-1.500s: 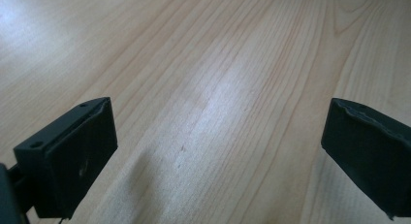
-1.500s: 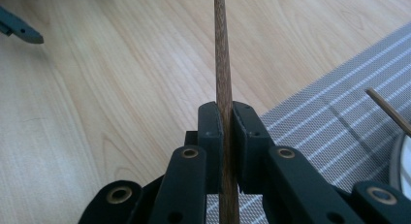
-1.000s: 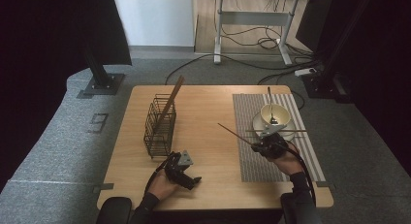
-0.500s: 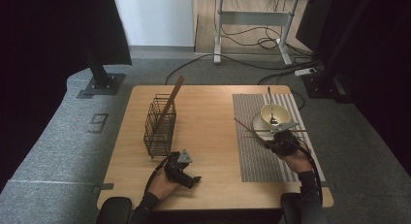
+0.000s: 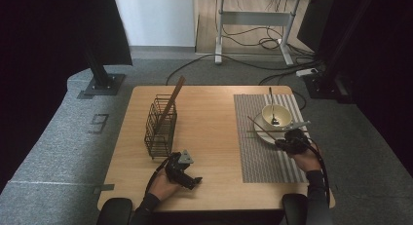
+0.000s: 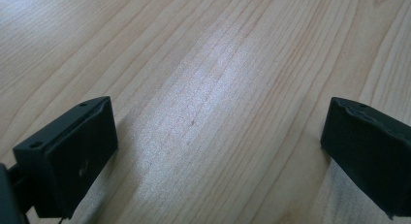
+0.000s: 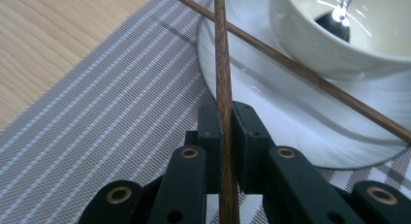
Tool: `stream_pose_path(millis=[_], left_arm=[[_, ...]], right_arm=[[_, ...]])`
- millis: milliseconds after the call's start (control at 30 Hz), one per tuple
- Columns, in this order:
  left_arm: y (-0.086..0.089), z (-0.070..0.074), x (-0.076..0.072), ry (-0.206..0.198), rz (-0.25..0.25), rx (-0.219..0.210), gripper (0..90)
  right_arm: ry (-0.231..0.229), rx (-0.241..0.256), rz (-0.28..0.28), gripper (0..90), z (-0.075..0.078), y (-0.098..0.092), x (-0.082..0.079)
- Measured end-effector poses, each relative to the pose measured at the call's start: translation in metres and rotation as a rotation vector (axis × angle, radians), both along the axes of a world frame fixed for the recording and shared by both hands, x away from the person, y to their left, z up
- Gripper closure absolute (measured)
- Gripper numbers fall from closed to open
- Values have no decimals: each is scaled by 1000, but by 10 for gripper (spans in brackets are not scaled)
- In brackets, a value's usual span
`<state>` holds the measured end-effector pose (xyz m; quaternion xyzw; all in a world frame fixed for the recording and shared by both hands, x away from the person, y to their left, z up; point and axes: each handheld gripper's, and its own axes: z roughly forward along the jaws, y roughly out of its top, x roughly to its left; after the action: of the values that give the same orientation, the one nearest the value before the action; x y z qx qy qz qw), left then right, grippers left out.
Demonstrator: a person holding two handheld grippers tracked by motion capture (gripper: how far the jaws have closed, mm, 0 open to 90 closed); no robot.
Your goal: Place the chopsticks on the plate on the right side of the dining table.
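While the high view places the right gripper at the near edge of the plate on the striped mat, the right gripper view brings out its jaws clamped on one chopstick, with a second chopstick lying across the plate beside the bowl. Resting on bare table, the left gripper has its jaws spread wide, near the wire basket.

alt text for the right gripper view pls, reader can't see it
The right claw is shut on a wooden chopstick that runs up the frame. A second chopstick lies across the white plate, beside a white bowl holding a spoon, all on a grey striped placemat.
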<state>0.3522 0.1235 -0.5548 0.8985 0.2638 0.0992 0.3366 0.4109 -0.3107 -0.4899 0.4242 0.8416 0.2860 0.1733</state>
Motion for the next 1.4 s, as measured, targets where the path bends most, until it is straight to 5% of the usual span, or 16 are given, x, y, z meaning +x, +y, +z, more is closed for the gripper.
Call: stream_pose_path(millis=[800,1400], left_arm=[[0,0,0,0,2,-1,0],[-1,0,0,0,5,0,0]], right_arm=[[5,6,-58,804,-17,-21,22],[-11,15,-150,665,-27,-33,29]])
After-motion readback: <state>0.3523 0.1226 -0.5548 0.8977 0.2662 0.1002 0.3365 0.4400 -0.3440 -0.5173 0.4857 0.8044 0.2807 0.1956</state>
